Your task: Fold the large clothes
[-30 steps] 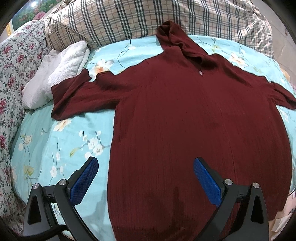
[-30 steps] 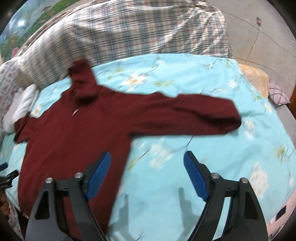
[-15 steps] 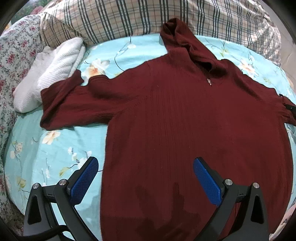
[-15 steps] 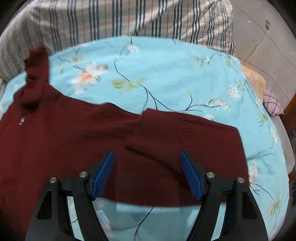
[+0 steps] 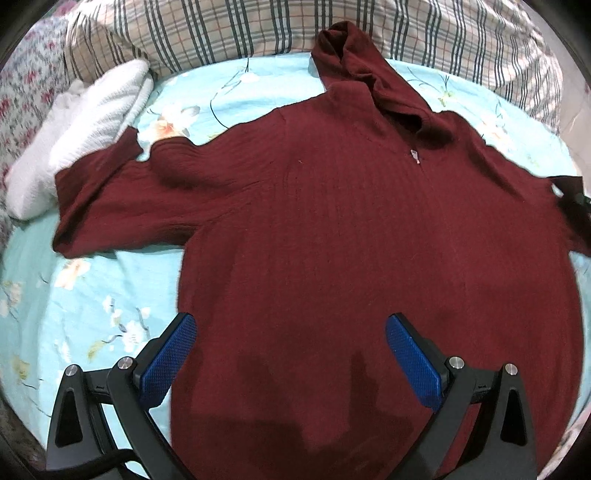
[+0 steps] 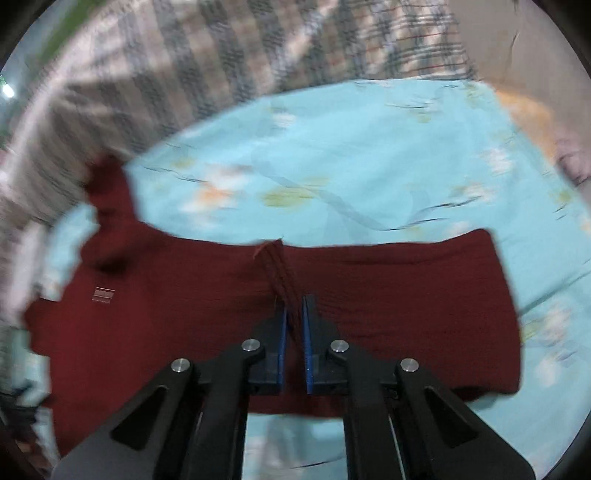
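A dark red hooded sweater lies flat, front up, on a light blue flowered bed sheet, hood towards the pillows, sleeves spread out. My left gripper is open and empty, hovering over the sweater's lower body. In the right wrist view my right gripper is shut on a pinched ridge of the sweater's right sleeve, near the shoulder. The right wrist view is blurred by motion.
A white knitted garment lies bunched at the left by the left sleeve's cuff. Plaid pillows line the far side of the bed. A floral cover is at far left. An orange cushion lies beyond the bed's right edge.
My right gripper came down onto the right sleeve and closed, pinching up a ridge of fabric. My left gripper moved closer over the sweater's body and stayed open.
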Motion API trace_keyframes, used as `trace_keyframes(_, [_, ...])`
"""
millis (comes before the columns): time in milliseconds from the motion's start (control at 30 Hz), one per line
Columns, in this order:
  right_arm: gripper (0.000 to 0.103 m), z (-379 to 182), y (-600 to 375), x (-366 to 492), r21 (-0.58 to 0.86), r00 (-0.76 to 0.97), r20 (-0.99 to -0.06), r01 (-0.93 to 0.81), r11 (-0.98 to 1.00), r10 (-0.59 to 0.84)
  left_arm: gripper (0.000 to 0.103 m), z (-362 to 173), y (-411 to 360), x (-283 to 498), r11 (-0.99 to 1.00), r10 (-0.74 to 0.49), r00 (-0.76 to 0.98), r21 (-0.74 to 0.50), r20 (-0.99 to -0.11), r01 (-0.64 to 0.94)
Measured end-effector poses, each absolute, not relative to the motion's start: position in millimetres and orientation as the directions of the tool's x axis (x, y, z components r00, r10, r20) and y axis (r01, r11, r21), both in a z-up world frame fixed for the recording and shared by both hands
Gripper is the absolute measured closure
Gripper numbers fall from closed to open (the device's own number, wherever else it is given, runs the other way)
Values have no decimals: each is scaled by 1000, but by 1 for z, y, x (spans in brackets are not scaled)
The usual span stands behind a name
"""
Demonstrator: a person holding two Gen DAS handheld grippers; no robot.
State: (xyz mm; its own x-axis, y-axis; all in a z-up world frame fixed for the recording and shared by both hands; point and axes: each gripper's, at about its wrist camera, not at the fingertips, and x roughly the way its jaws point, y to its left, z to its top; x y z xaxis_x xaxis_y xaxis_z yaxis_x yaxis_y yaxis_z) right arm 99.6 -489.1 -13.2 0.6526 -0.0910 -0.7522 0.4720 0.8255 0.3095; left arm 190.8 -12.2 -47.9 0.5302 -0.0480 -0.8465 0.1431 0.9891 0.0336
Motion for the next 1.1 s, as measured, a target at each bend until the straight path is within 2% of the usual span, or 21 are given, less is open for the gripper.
trace_keyframes(233, [95, -14, -370, 170, 535, 743, -636, 232, 812, 207, 0, -42, 7, 194, 973, -224, 532, -161, -817, 162])
trace_keyframes(567, [95, -84, -246, 274, 674, 623, -625, 124, 729, 471, 1, -49, 33, 212, 918, -397, 486, -349, -779, 190])
trace_keyframes(667, [90, -98, -235, 285, 712, 583, -617, 127, 691, 528, 1, -56, 30, 224, 897, -442, 456, -385, -772, 217])
trace_keyframes(733, [76, -105, -236, 285, 732, 553, -621, 156, 663, 555, 1, -63, 23, 237, 886, -464, 427, -408, -776, 222])
trace_keyframes(900, [76, -74, -261, 249, 734, 646, -579, 146, 663, 498, 5, -78, -5, 274, 849, -529, 368, -473, -765, 237])
trace_keyframes(967, [76, -54, -281, 220, 721, 704, -561, 156, 675, 435, 11, -81, -17, 284, 847, -532, 358, -475, -768, 239])
trace_keyframes(1067, [74, -33, -306, 181, 705, 759, -544, 181, 686, 358, 33, -86, -35, 299, 864, -502, 370, -436, -782, 251])
trace_keyframes(1100, [74, -27, -315, 166, 699, 775, -541, 198, 687, 327, 53, -87, -39, 302, 874, -483, 384, -410, -787, 260])
